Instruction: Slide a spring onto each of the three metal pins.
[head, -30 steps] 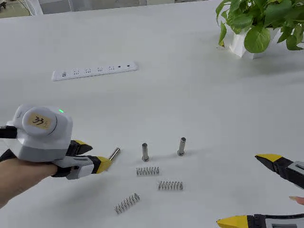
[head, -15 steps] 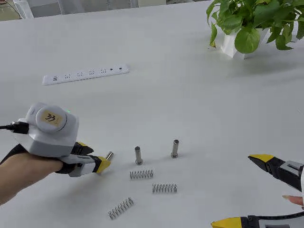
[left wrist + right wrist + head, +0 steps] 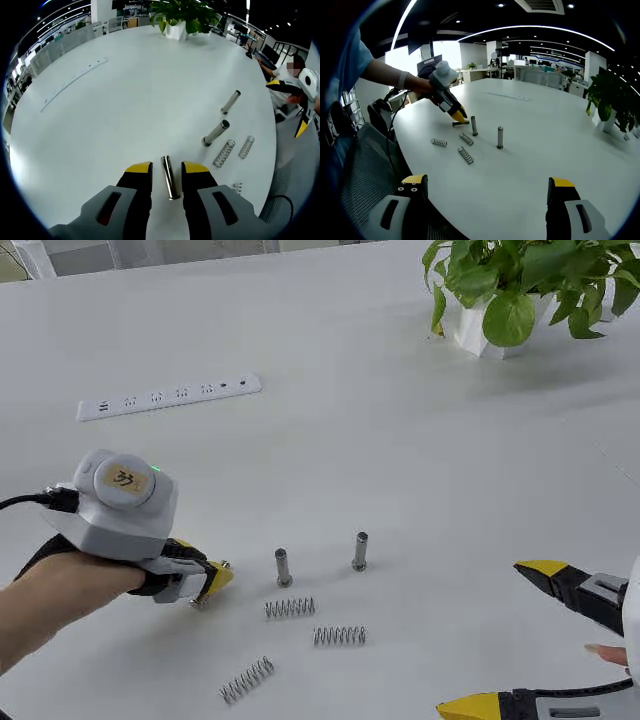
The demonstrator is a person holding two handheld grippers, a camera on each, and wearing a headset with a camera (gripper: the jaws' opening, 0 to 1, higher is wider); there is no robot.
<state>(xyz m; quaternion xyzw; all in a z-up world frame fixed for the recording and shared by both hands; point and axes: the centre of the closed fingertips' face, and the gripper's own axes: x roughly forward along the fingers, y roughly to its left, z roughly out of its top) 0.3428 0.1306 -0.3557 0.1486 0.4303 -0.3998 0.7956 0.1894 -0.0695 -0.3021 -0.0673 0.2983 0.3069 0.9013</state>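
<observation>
Two metal pins [image 3: 283, 567] [image 3: 359, 551] stand upright on the white table [image 3: 400, 440]. A third pin [image 3: 169, 182] lies flat between the jaws of my left gripper [image 3: 215, 580], with a small gap on each side. That gripper [image 3: 166, 167] is open, low over the table. Three springs [image 3: 290, 608] [image 3: 340, 636] [image 3: 247, 680] lie loose in front of the pins. My right gripper [image 3: 505, 637] is wide open at the lower right, apart from everything. From the right gripper [image 3: 487, 182] view, the upright pins [image 3: 474, 126] [image 3: 500, 137] and springs [image 3: 465, 155] lie ahead.
A white power strip [image 3: 168, 397] lies at the far left of the table. A potted plant [image 3: 510, 290] stands at the far right corner. A mesh chair [image 3: 370, 165] sits at the table's near edge.
My left gripper has moved forward so its jaws now straddle the lying pin, which earlier stuck out past the tips. The head camera has shifted; the right gripper has hardly moved.
</observation>
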